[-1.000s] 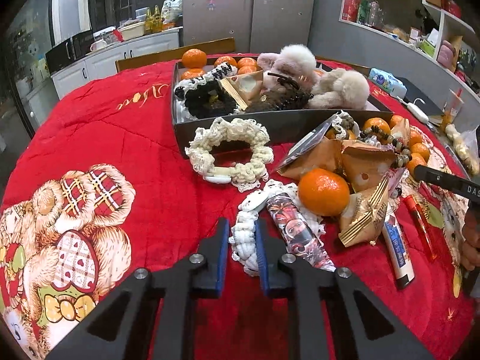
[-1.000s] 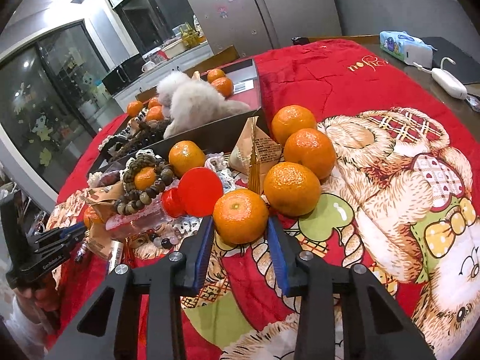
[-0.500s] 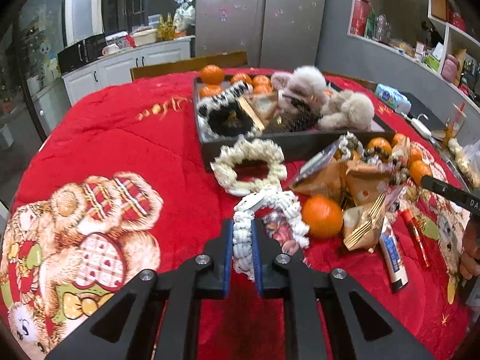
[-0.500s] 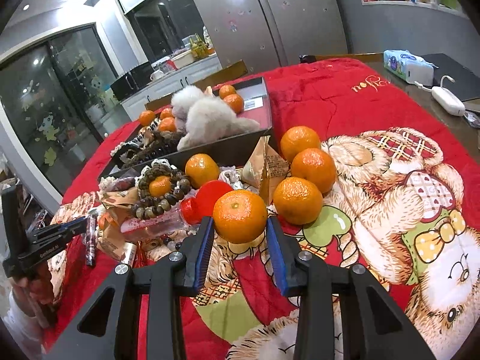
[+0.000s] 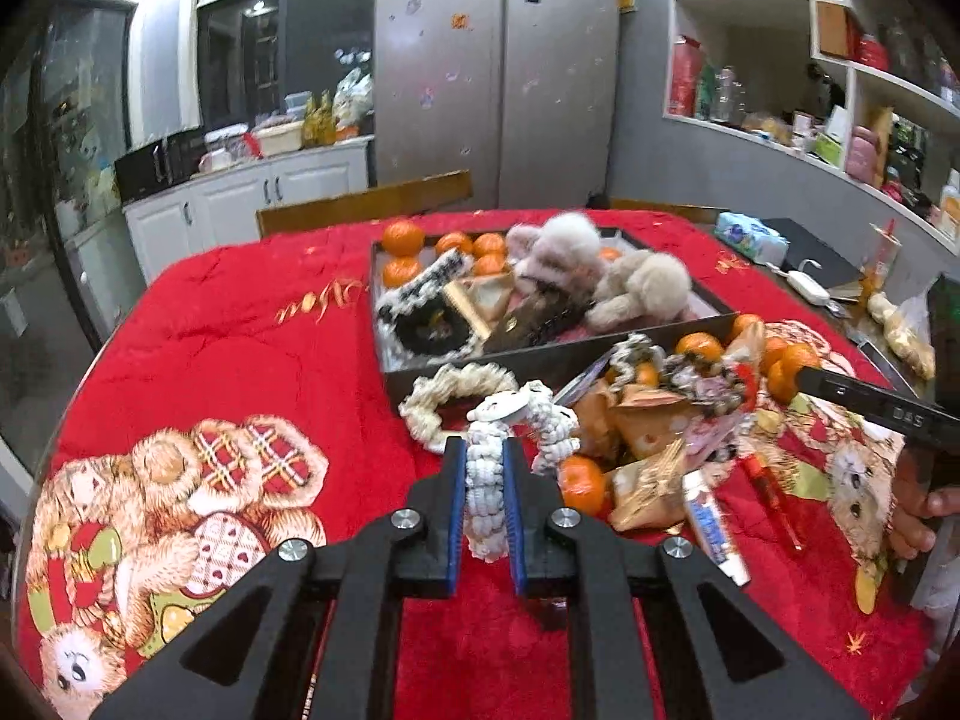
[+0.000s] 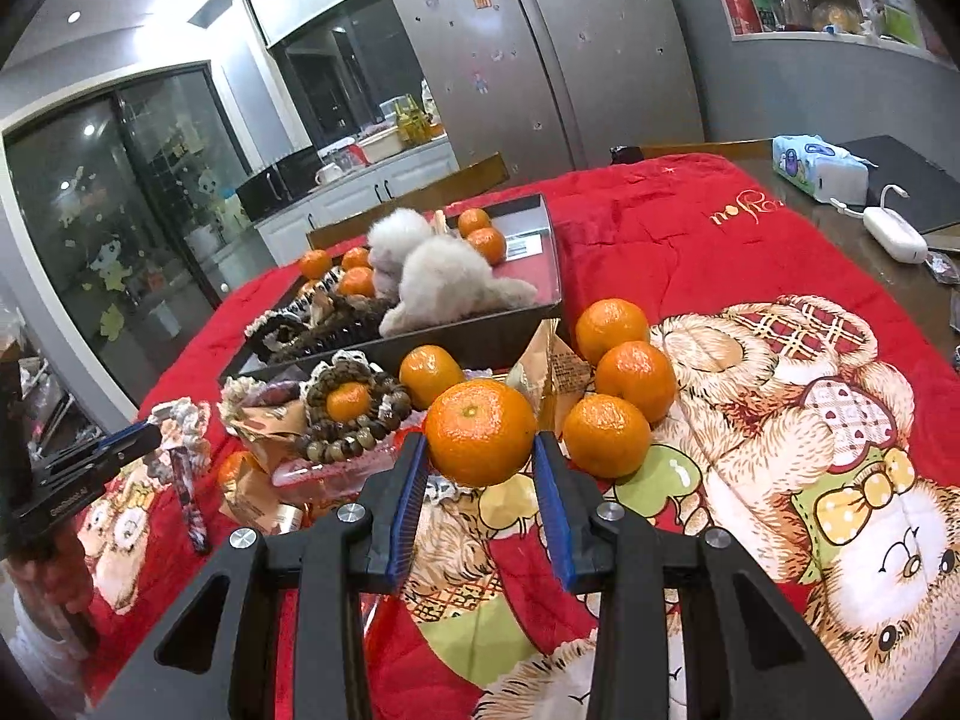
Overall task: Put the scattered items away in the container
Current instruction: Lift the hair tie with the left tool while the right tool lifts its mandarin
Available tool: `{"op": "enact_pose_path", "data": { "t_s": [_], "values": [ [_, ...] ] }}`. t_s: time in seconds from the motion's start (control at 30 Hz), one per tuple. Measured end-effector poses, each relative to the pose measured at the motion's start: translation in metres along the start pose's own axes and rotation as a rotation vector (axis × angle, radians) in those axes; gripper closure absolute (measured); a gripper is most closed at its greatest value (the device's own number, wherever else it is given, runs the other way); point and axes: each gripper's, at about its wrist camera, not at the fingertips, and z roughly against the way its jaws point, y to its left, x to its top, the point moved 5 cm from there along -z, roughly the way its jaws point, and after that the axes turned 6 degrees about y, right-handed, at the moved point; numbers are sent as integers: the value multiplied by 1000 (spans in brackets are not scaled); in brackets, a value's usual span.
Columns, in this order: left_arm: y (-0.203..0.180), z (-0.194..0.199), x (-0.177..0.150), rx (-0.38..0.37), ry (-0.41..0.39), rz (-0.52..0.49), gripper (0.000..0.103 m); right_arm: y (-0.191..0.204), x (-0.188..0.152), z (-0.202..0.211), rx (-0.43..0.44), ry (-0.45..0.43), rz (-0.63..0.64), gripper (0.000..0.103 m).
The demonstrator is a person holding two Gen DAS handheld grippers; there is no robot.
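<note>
- The left gripper (image 5: 483, 483) is clamped nearly flat on a white knitted scrunchie (image 5: 510, 432), which hangs as a loop out of the blue pads, lifted off the red blanket (image 5: 252, 348)
- The right gripper (image 6: 480, 468) is closed about a quarter of its way on a tangerine (image 6: 480, 431), its pads pressing the fruit on either side, and the fruit looks clear of the blanket
- The box (image 5: 606, 354) is the container; it lies at about 1 o'clock from the left jaws and is already part filled with tangerines, fluffy hair ties and a dark clip
- From the right jaws the box (image 6: 480, 341) lies at about 11 o'clock, just behind a loose tangerine, a paper packet and a bead bracelet (image 6: 354, 414)
- The box's long side runs across both views, so either hand can clear its near wall going straight ahead
- My guess is that the right hand sits nearer the open corner of the box, while the left has the cream scrunchie (image 5: 450, 390) and a heap of wrappers between it and the wall
</note>
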Motion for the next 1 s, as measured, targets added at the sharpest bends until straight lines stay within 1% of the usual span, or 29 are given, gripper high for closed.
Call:
{"op": "enact_pose_path", "data": {
  "t_s": [0.1, 0.2, 0.4, 0.6, 0.7, 0.8, 0.9, 1.0],
  "values": [
    [-6, 13, 3, 6, -33, -12, 91, 3, 0, 2, -8, -11, 13, 69],
    [-12, 25, 7, -8, -51, -22, 91, 6, 1, 5, 11, -16, 19, 69],
    [-25, 52, 22, -7, -112, -50, 91, 16, 4, 13, 39, -39, 41, 69],
    [-37, 71, 38, -27, -138, -64, 90, 25, 9, 26, 56, -68, 64, 68],
    [-41, 75, 44, -44, -133, -60, 91, 30, 11, 31, 63, -70, 75, 69],
    [-44, 74, 45, -59, -108, -43, 91, 36, 14, 34, 72, -55, 85, 69],
    [-48, 70, 42, -59, -87, -51, 91, 44, 14, 34, 35, -43, 115, 69],
    [-50, 65, 37, -65, -71, -53, 91, 46, 13, 33, 24, -37, 104, 69]
  ]
}}
